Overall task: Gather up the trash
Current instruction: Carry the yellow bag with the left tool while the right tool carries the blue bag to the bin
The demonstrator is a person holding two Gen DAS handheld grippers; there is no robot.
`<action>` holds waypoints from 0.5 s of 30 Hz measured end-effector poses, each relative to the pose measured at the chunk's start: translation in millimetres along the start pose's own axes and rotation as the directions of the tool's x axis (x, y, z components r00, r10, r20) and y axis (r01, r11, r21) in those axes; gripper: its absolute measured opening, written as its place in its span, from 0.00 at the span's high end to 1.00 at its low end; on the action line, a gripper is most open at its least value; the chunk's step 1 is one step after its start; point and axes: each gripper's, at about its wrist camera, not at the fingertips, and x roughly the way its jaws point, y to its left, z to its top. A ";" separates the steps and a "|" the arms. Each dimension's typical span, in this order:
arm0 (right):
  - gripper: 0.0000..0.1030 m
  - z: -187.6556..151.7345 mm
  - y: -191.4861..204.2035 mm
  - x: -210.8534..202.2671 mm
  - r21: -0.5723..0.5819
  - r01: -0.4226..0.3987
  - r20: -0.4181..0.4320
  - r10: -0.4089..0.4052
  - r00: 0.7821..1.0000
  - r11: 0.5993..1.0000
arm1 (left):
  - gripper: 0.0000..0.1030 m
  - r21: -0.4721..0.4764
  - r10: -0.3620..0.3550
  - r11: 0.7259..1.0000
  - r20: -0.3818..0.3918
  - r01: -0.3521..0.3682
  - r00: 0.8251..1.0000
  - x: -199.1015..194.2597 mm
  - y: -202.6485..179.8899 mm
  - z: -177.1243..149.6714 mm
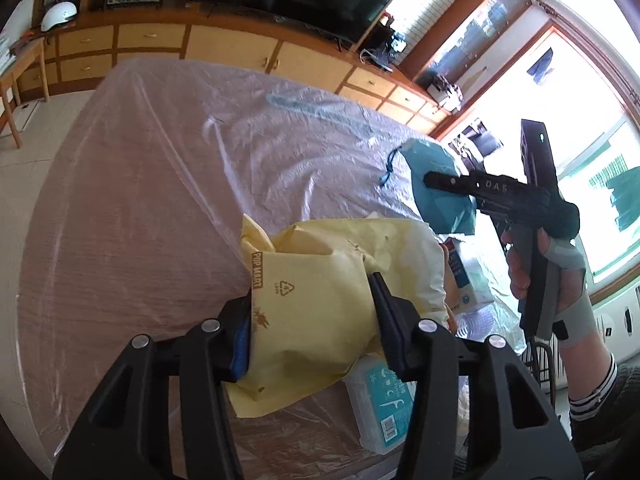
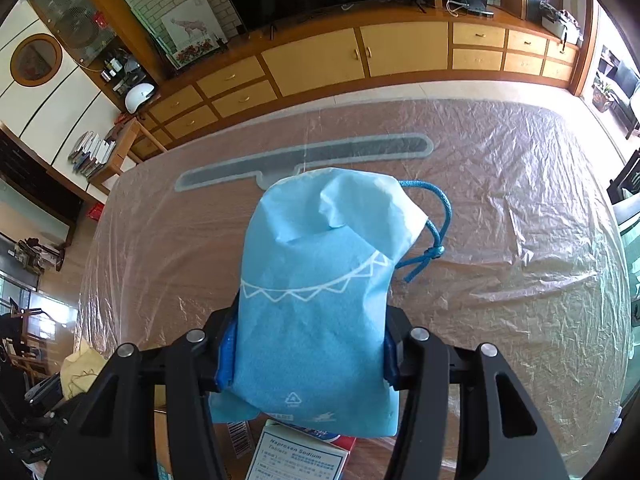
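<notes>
The left gripper (image 1: pixel 312 320) pinches a crumpled yellow bag (image 1: pixel 320 312) between its fingers (image 1: pixel 390 320), the bag bulging out past the tips near the table's (image 1: pixel 140 200) near edge. A small white box (image 1: pixel 380 412) lies beneath it. The right gripper (image 2: pixel 310 354) clamps a blue drawstring pouch (image 2: pixel 320 280) by its lower half, cord (image 2: pixel 434 240) dangling right, over a medicine box (image 2: pixel 296 458).

- The yellow bag (image 1: pixel 320 300) is pale yellow with brown letters and a small triangle sign.
- The blue bag (image 2: pixel 316 300) is light blue with a white zigzag line and a darker blue string (image 2: pixel 436 236).
- The bench (image 2: pixel 500 208) is brown wood under shiny clear plastic.
- The tongs (image 1: pixel 312 324) are black with blue pads.
</notes>
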 end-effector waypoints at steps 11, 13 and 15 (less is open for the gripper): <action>0.53 -0.1 -10.7 -32.4 -0.011 -0.087 0.071 0.087 0.994 0.996 | 0.54 0.017 -0.014 1.000 0.064 0.013 0.998 -15.2 -9.0 1.9; 0.54 -2.3 -13.7 -42.6 -0.006 -0.117 0.086 0.117 0.989 0.993 | 0.55 0.026 -0.016 1.000 0.074 0.014 0.997 -18.3 -14.0 1.3; 0.54 -5.3 -19.8 -53.5 0.002 -0.146 0.100 0.145 0.984 0.989 | 0.55 0.032 -0.025 0.999 0.086 0.022 0.996 -21.1 -19.9 1.9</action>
